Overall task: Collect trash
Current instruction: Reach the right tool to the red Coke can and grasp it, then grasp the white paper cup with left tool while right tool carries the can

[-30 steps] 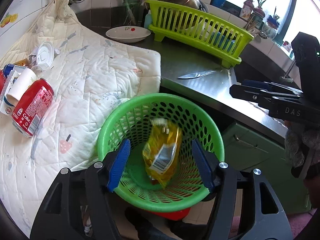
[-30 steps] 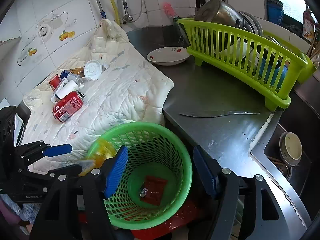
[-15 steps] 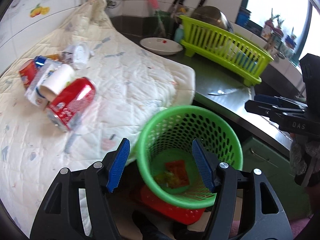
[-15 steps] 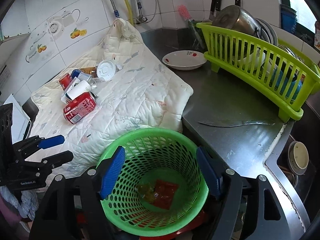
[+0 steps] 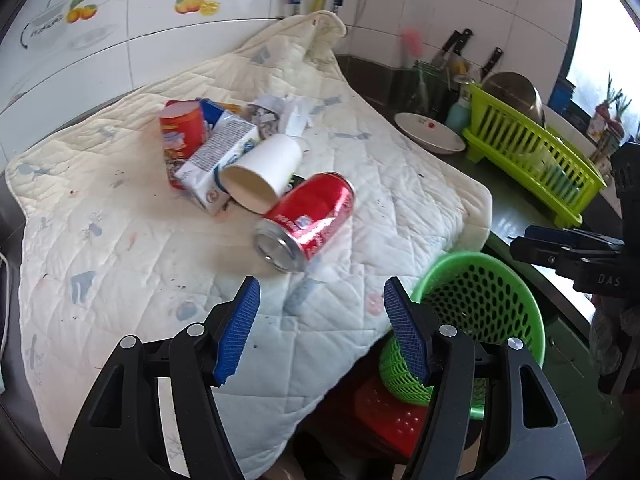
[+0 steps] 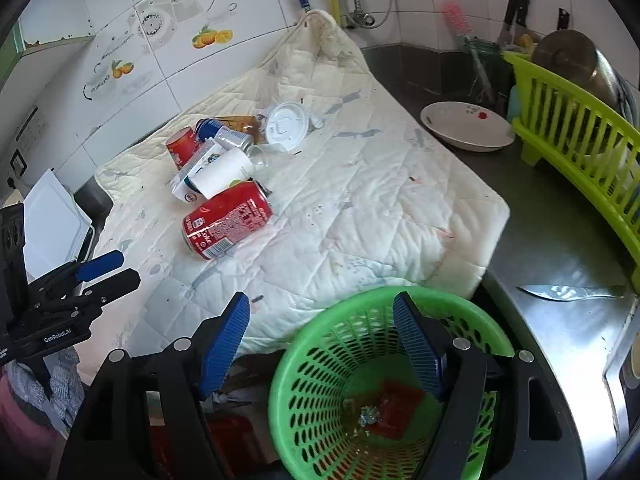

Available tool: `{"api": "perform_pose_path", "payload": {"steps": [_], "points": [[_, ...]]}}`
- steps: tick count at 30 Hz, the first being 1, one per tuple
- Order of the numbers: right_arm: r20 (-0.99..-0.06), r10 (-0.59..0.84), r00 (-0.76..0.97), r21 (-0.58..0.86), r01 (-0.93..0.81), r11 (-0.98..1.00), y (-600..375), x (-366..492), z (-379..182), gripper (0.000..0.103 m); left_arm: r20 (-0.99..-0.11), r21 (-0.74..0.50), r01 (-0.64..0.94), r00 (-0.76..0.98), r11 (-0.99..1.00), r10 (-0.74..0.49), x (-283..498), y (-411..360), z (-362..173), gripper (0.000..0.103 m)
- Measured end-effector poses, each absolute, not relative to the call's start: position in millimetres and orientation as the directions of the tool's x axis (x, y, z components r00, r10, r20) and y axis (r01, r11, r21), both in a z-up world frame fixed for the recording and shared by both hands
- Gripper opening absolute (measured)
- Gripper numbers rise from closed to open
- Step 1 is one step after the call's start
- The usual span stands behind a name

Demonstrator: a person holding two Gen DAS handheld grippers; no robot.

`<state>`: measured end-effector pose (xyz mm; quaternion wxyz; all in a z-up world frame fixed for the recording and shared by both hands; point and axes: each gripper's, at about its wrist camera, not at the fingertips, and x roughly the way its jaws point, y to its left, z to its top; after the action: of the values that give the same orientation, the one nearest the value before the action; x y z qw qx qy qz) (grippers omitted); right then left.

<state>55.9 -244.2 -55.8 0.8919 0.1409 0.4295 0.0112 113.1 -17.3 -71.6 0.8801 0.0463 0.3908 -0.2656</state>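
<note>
Your left gripper (image 5: 322, 328), wide open and empty, faces the red soda can (image 5: 307, 222) lying on the white quilted mat (image 5: 400, 200), probably next for the green perforated plastic basket (image 6: 384, 384) under your open right gripper (image 6: 326, 344).

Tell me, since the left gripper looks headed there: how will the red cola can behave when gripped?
The red cola can lies on its side on the quilted mat, so a nudge could roll it. Its smooth wall may slip or dent.
</note>
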Motion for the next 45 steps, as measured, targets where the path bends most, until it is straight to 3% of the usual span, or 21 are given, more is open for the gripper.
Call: {"api": "perform_pose_path", "payload": {"steps": [10, 21, 35, 45], "points": [[-0.775, 0.308, 0.552, 0.438, 0.117, 0.891, -190.3, 147.6, -72.2, 0.072, -0.699, -0.158, 0.426, 0.588, 0.891, -0.406, 147.3, 42.8, -73.6, 0.064], [-0.773, 0.396, 0.497, 0.588, 0.325, 0.741, -178.5, 211.7, -109.4, 0.072, -0.700, -0.189, 0.409, 0.581, 0.893, -0.414, 175.4, 78.3, -80.8, 0.064], [-0.787, 0.413, 0.459, 0.609, 0.470, 0.639, -178.7, 241.9, -144.7, 0.072, -0.703, -0.214, 0.390, 0.575, 0.895, -0.419, 192.0, 99.6, -87.9, 0.064], [-0.773, 0.437, 0.460, 0.627, 0.445, 0.640, -181.6, 235.6, -145.1, 0.068, -0.694, -0.211, 0.425, 0.569, 0.880, -0.441, 202.4, 88.4, -82.0, 0.064]]}}
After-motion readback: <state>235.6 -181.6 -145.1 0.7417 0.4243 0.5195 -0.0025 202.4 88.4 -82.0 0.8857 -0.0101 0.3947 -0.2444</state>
